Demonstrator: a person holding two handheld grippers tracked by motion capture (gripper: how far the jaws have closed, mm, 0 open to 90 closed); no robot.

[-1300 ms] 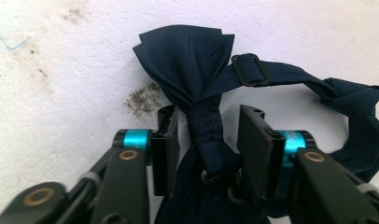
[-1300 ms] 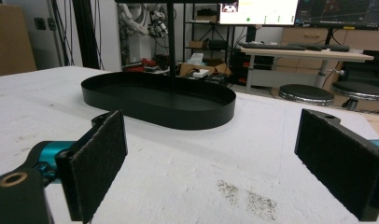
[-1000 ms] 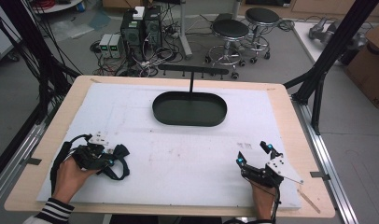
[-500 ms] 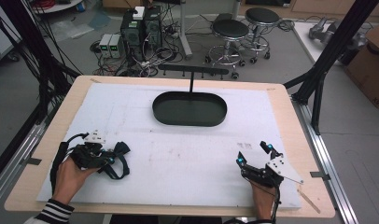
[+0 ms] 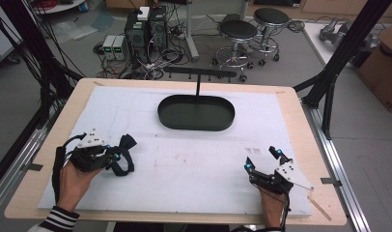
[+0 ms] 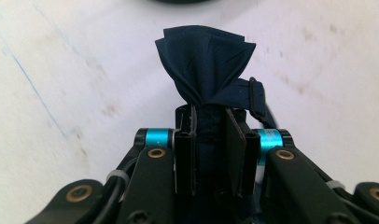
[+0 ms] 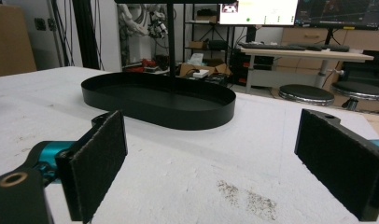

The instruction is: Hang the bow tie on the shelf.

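A dark navy bow tie (image 6: 206, 60) with its strap (image 6: 255, 95) is pinched between the jaws of my left gripper (image 6: 211, 116), one wing fanning out past the tips. From above, the left gripper (image 5: 118, 155) sits at the front left of the white mat, with the bow tie (image 5: 128, 142) sticking out to its right and the strap looping below. My right gripper (image 5: 262, 159) rests at the front right, jaws wide apart. Between its pads, the right gripper (image 7: 215, 158) has only bare mat.
A black oval tray (image 5: 162, 116) lies at the mat's far centre, with a black T-shaped stand (image 5: 199, 73) rising behind it. The tray (image 7: 178, 119) lies ahead of the right gripper. The wooden table edge (image 5: 300, 125) frames the mat. Stools and cables stand on the floor beyond.
The left gripper with the bow tie has shifted slightly. The right gripper has stayed in place.
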